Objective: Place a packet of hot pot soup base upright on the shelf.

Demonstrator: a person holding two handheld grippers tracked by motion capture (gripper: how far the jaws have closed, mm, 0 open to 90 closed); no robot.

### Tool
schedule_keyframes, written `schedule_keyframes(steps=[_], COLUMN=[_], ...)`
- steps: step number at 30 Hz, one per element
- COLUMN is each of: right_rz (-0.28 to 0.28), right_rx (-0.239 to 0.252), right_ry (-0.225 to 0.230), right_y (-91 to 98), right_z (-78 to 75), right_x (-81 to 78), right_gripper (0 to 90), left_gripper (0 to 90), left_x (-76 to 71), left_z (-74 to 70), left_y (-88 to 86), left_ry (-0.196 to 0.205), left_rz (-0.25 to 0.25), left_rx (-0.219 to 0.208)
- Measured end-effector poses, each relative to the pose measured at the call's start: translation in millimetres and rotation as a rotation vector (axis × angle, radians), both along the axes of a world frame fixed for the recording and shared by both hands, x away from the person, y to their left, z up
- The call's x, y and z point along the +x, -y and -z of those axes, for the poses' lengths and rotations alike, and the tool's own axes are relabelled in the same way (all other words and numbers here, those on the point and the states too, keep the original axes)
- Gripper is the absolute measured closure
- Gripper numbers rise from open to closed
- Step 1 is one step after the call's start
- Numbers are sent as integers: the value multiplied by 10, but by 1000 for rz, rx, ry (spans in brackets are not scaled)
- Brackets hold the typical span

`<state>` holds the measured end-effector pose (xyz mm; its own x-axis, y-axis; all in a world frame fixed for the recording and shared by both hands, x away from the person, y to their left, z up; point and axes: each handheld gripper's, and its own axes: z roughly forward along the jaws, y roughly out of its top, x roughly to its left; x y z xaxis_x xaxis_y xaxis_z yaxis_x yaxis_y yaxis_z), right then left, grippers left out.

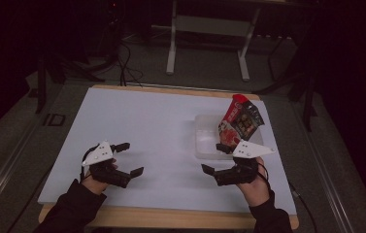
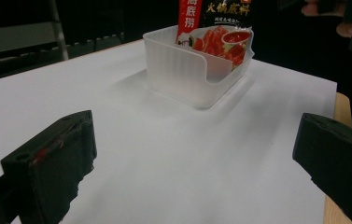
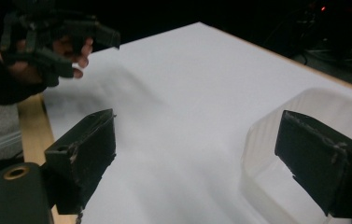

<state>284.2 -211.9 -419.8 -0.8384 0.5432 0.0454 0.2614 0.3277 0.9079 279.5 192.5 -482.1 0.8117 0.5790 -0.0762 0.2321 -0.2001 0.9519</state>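
In your left gripper view the top edge cuts off the sauce packet (image 2: 215, 28), and the near wall of the translucent bin (image 2: 178, 70) hides its lower part. The right jaw runs off the right edge. In your right gripper view the bin (image 3: 276, 140) is blurred, and its far side leaves the frame. In the high view the packet's (image 1: 240, 121) print is too small to read.

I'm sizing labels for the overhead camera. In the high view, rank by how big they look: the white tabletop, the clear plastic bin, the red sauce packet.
1. White tabletop
2. Clear plastic bin
3. Red sauce packet, though standing in the bin hides its base.
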Motion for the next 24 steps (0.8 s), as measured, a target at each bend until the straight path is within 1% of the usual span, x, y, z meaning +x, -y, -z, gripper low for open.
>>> schedule_keyframes(steps=[3, 5, 6, 7, 13, 16, 21, 22, 24], right_rz=[-12, -12, -15, -21, -30, -23, -2, 7, 7], right_rx=[-17, -17, -20, -28, -44, -59, -56, -64, -61], right_ry=[-15, -15, -24, -29, -41, -45, -43, -42, -42], right_y=[20, 20, 26, 48, 137, 194, 306, 324, 345], right_z=[79, 79, 105, 161, 272, 319, 372, 385, 402], right_x=[-26, -26, -33, -53, -98, -122, -157, -163, -168], right_gripper=[122, 122, 122, 122, 123, 125, 125, 125, 125], left_gripper=[2, 2, 2, 2, 2, 2, 2, 2, 2], left_x=[-1, -1, -4, -5, -12, -14, -14, -17, -19], left_z=[0, 0, 1, 1, -1, 1, 5, 5, 3], left_y=[2, 4, 7, 9, 16, 20, 24, 26, 27], left_ry=[1, 1, 2, 3, 4, 7, 6, 8, 10], left_rz=[3, 4, 7, 6, 12, 16, 21, 21, 22], left_rx=[1, 4, 6, 7, 2, 5, 6, 3, 4])
